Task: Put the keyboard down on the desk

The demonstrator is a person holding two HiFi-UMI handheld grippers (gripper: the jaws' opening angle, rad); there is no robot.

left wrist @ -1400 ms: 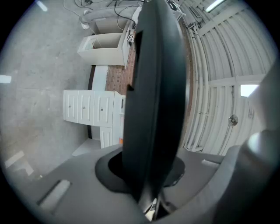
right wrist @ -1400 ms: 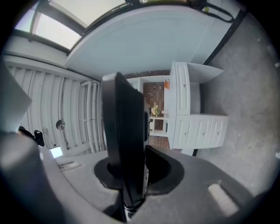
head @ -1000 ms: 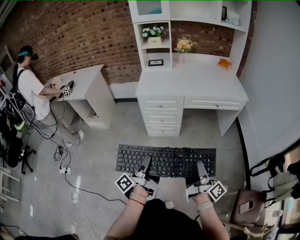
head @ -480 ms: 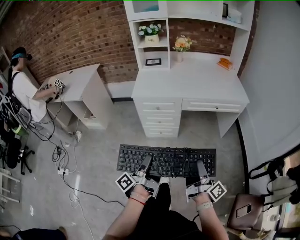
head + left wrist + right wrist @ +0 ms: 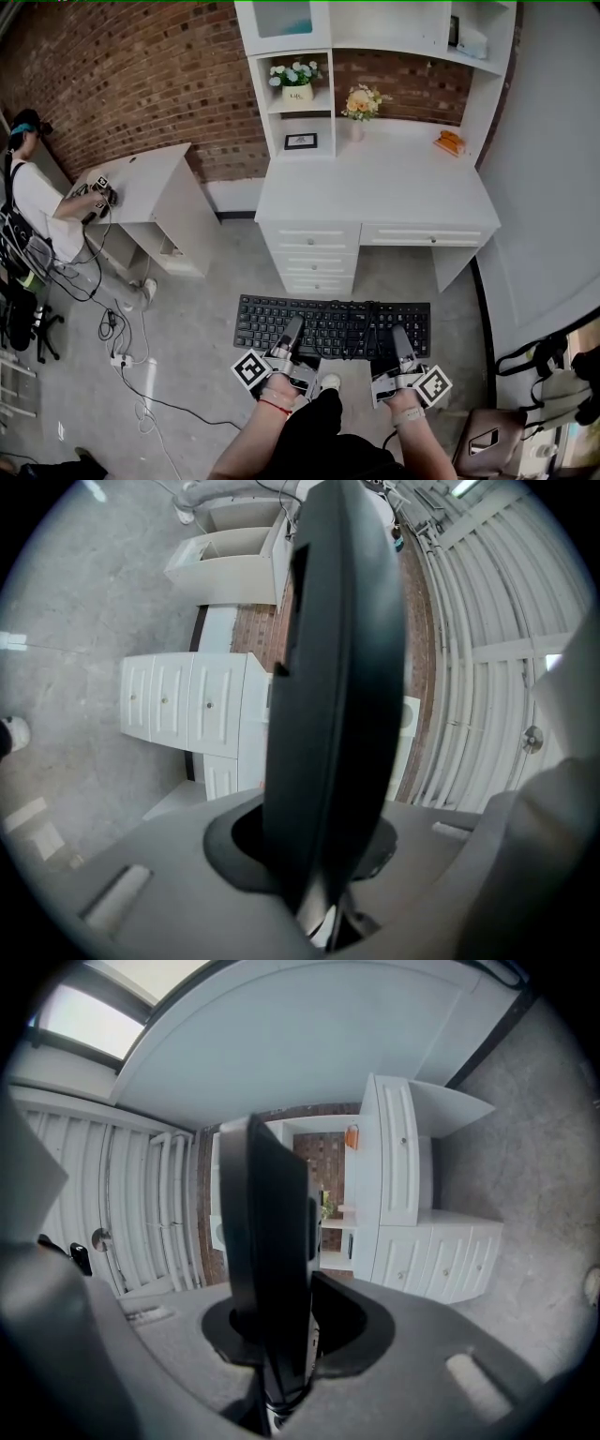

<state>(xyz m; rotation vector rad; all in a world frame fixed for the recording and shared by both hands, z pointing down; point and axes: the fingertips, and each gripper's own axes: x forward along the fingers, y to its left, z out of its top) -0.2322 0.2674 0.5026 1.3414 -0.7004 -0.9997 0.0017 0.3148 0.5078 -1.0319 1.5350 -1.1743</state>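
Left gripper (image 5: 292,330) and right gripper (image 5: 399,337) each clamp the flat black plastic keyboard (image 5: 328,317), well apart from the white desk (image 5: 375,183).

Legible text: none recorded. A dark mark is carried on the white flower pot (image 5: 299,94), at 12 o'clock in the head view (too small to be read). Print is shown in the small black frame (image 5: 300,142) just at 6 o'clock from it, not decipherable. Key legends on the keyboard (image 5: 332,326), at 6 o'clock, are seen only as pale specks. Square black-and-white code patterns are borne on the cubes of the left gripper (image 5: 292,330) and the right gripper (image 5: 400,337).
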